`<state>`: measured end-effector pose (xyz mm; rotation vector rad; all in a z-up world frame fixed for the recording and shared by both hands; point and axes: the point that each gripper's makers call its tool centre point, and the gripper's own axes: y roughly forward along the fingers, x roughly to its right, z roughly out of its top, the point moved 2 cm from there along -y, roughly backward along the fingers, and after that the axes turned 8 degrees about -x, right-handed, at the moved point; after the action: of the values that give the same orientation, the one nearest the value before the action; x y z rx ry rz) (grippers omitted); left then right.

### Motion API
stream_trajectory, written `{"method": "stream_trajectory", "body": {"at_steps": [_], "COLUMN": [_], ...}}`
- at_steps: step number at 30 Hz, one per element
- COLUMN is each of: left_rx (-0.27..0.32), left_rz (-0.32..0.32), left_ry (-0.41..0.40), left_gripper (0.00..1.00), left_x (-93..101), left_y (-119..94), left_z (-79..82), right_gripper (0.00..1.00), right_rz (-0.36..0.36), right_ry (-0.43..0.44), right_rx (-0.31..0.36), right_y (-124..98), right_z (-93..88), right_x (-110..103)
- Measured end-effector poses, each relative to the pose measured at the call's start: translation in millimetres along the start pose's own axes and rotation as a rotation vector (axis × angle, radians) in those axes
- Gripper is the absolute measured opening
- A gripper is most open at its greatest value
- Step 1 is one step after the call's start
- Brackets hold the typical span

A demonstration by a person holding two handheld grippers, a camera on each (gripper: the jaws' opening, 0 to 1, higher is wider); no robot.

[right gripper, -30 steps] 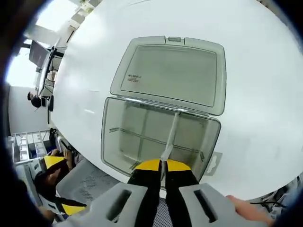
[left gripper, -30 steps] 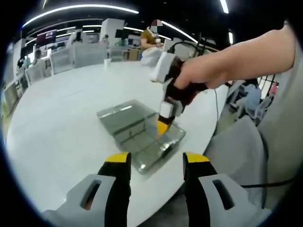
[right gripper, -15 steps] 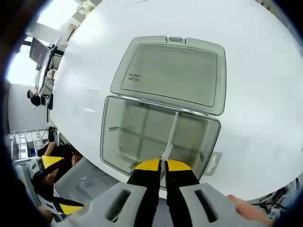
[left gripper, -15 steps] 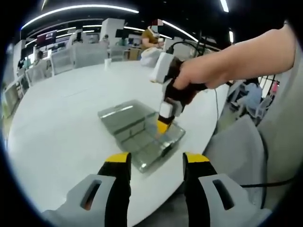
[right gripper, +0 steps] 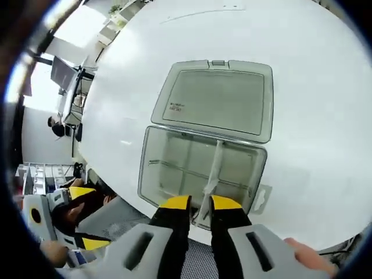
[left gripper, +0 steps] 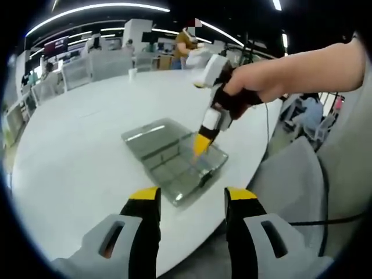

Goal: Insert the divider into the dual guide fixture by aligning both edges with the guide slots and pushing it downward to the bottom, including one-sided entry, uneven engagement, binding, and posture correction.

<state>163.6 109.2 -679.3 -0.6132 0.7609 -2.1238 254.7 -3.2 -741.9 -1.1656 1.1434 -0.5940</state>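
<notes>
A clear plastic box lies on the white table with its lid folded flat beyond it. Inside, a pale divider stands on edge, running from the hinge wall toward the near wall and crossing a longer partition. My right gripper hovers over the divider's near end, its yellow-tipped jaws open a little and apart from it. In the left gripper view a hand holds the right gripper pointing down over the box. My left gripper stands open off the table's near edge, holding nothing.
The round white table spreads wide to the left and behind the box. A grey chair sits at the table's right edge. Desks, chairs and a person stand far back in the room. A small latch tab sticks out from the box's near corner.
My right gripper's jaws have parted from the divider and the gripper has lifted away from the box. The divider stays standing in the box. My left gripper holds still.
</notes>
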Motion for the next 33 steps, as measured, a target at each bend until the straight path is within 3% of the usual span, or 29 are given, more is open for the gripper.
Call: {"method": "stream_trajectory", "body": {"at_steps": [5,19,23,33], "left_rx": [-0.009,-0.058,-0.071,-0.107], "left_rz": [0.009,0.041,0.051,0.061], "left_ry": [-0.007,-0.044,-0.049,-0.083], "left_gripper": [0.41,0.41,0.41,0.42], "left_x": [-5.7,-22.3,-26.6,-34.0], "left_y": [-1,-6,-5,-1], "left_z": [1.6,-1.9,-2.9,-13.2], "right_gripper": [0.10,0.12,0.12,0.11], "right_rz": [0.058,0.213,0.222,0.251], "right_ry": [-0.006,-0.126,-0.180,-0.282], "right_rx": [0.034,0.145,0.202,0.244], "right_y": [-8,-21,-27,-29], "right_z": [-5.1,-18.5,-17.6,-31.6], "right_x": [0,-3,-2,1]}}
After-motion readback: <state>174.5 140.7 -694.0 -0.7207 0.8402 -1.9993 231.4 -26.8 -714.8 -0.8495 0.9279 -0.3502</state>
